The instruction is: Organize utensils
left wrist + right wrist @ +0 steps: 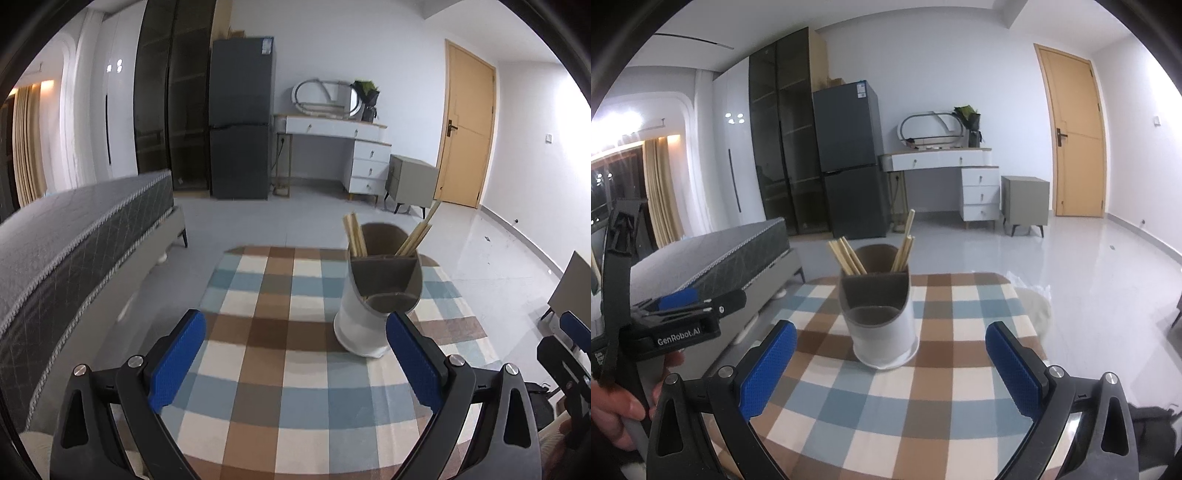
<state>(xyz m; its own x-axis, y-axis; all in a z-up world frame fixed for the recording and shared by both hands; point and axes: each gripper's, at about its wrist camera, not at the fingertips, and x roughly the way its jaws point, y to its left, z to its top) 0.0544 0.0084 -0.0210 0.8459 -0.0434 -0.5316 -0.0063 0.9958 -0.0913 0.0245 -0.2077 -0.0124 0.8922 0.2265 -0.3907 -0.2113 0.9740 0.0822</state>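
The holder point(879, 317) stands on the tabletop point(942, 387), at 12 o'clock from the right gripper point(890, 363) and 1 o'clock from the left gripper point(295, 360). Chopsticks point(847, 256) stand in its rear compartments, leaning to 11 and 1 o'clock. The bed point(713, 266) lies at 10 o'clock, the fridge point(849, 158) behind, the door point(1075, 136) at 2 o'clock.

You have one utensil holder point(881, 317) upright on the checked tabletop point(905, 406), nearer its far edge: white body, brown stepped compartments. Wooden chopsticks point(847, 256) stand in the rear compartment, one bundle leaning left, another point(904, 247) leaning right.
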